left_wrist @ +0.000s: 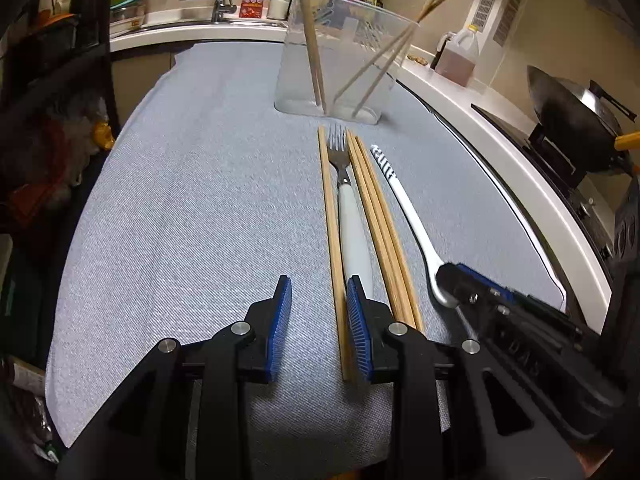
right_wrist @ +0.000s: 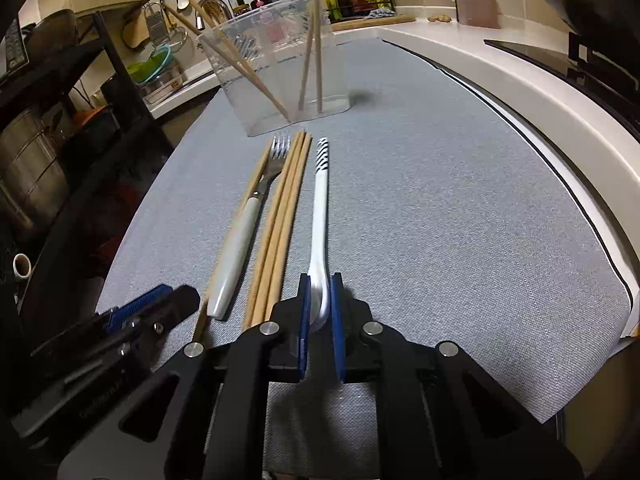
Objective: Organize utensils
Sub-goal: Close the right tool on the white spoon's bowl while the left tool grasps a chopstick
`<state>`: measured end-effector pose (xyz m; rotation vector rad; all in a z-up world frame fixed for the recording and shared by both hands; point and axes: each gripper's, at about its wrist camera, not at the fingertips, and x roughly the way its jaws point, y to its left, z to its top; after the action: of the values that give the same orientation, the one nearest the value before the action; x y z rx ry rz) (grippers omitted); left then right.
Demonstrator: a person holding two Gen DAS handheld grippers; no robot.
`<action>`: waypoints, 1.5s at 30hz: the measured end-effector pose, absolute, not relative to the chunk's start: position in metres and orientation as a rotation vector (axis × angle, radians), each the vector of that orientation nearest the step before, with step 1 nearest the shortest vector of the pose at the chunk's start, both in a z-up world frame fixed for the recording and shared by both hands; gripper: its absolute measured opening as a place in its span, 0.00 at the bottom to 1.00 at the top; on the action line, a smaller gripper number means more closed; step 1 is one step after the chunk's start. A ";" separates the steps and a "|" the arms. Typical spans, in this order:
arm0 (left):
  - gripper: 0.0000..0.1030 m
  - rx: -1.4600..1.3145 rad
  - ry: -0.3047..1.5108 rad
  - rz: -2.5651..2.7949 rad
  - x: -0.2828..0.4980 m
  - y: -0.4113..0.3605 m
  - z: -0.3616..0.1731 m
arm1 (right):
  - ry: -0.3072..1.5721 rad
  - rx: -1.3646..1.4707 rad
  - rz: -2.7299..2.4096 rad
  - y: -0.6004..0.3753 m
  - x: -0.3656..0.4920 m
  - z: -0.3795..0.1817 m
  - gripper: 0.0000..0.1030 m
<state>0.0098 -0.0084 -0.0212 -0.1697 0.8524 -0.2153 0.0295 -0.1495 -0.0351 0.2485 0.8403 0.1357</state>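
Observation:
On the grey cloth [left_wrist: 192,208] a single chopstick [left_wrist: 330,208], a white-handled fork [left_wrist: 352,224], three chopsticks [left_wrist: 380,224] and a white spoon [left_wrist: 404,200] lie side by side. They point at a clear plastic container [left_wrist: 340,60] that holds several chopsticks. My left gripper [left_wrist: 318,312] is open low over the cloth. The near end of the single chopstick lies between its pads, close to the right one. My right gripper [right_wrist: 320,320] is shut on the bowl end of the white spoon [right_wrist: 320,208], which rests on the cloth.
A white counter edge [left_wrist: 500,152] curves along the right, with a wok [left_wrist: 568,120] on a stove beyond it and an oil jug [left_wrist: 460,56]. A sink with a faucet [left_wrist: 220,4] is at the back. A dark shelf [right_wrist: 60,120] stands at the left.

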 end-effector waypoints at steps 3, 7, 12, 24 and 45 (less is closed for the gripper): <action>0.28 -0.131 0.857 -0.217 0.009 -0.016 -0.023 | 0.828 0.239 0.113 -0.158 0.031 -0.035 0.06; 0.21 -0.057 0.850 -0.192 0.010 -0.024 -0.023 | 0.814 0.212 0.082 -0.170 0.033 -0.035 0.06; 0.06 -0.053 0.841 -0.129 0.013 -0.013 -0.022 | 0.813 0.199 0.072 -0.179 0.034 -0.038 0.11; 0.06 -0.045 0.826 -0.109 0.012 -0.010 -0.022 | 0.800 0.305 0.099 -0.188 0.028 -0.040 0.17; 0.06 -0.014 0.792 -0.090 0.006 -0.016 -0.024 | 0.762 0.184 0.073 -0.162 0.012 -0.038 0.19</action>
<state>0.0059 -0.0160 -0.0239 -0.0144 0.7919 -0.0895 0.0120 -0.1618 -0.0384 0.1841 0.7621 0.0727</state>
